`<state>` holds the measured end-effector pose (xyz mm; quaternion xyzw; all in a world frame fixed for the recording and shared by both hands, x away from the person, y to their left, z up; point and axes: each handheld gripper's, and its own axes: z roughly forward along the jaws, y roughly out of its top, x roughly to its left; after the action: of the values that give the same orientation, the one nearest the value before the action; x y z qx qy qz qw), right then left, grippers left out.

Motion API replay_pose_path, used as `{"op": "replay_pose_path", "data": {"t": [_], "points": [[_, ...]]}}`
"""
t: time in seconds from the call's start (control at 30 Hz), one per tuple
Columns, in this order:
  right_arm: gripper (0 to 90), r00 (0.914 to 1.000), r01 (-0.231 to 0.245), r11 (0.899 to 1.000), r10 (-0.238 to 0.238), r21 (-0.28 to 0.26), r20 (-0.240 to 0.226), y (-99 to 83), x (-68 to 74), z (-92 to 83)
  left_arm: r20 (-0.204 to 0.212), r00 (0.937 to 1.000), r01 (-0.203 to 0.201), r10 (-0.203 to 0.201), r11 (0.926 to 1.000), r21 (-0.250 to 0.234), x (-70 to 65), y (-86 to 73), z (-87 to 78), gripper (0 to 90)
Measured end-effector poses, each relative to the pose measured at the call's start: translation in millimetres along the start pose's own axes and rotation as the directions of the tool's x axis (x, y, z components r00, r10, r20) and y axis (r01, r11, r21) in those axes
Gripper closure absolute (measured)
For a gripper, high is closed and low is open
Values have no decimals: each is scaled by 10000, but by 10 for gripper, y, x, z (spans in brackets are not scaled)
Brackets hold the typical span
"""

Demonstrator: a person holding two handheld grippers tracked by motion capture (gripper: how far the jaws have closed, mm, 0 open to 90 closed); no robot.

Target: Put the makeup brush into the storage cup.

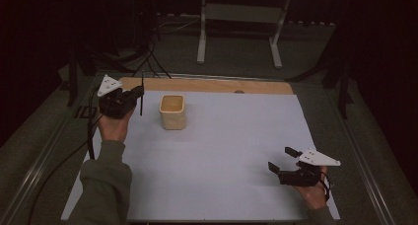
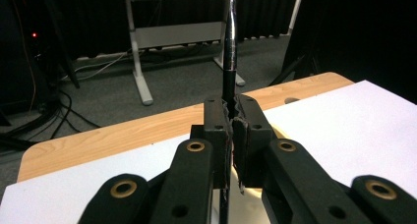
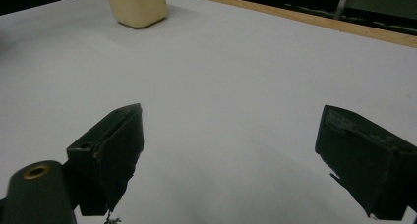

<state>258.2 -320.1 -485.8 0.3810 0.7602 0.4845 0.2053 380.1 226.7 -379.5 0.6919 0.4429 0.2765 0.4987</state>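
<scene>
My left gripper (image 1: 134,93) clamps a thin black pen (image 1: 142,94) upright in its jaws, beside the cream cup (image 1: 172,112), ready to drop in. My right gripper (image 1: 286,158) rests on the bench (image 1: 222,156), jaws wide and empty.

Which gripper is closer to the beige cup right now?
Left. The left gripper, shut on a thin black pen, is just beside the beige cup; the right gripper sits far across the table, open.

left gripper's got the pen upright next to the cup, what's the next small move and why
Probably carry the left gripper sideways until the pen hangs over the cup. Its jaws are shut on the upright pen, which stands beside the cup, not above its open mouth. The right gripper rests open, far off.
</scene>
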Motion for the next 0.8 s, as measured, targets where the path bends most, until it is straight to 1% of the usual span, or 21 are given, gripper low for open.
{"op": "replay_pose_path", "data": {"t": [0.37, 0.8], "points": [[109, 10000, 3, 10000, -3, -6, -12, 0, -1, -2, 146, 9999, -84, 87, 9998, -172, -39, 59, 49, 859], [109, 10000, 0, 10000, 0, 7, -14, -2, -1, -2, 334, 9993, -160, 168, 9996, -253, -99, 108, 120, 858]]}}
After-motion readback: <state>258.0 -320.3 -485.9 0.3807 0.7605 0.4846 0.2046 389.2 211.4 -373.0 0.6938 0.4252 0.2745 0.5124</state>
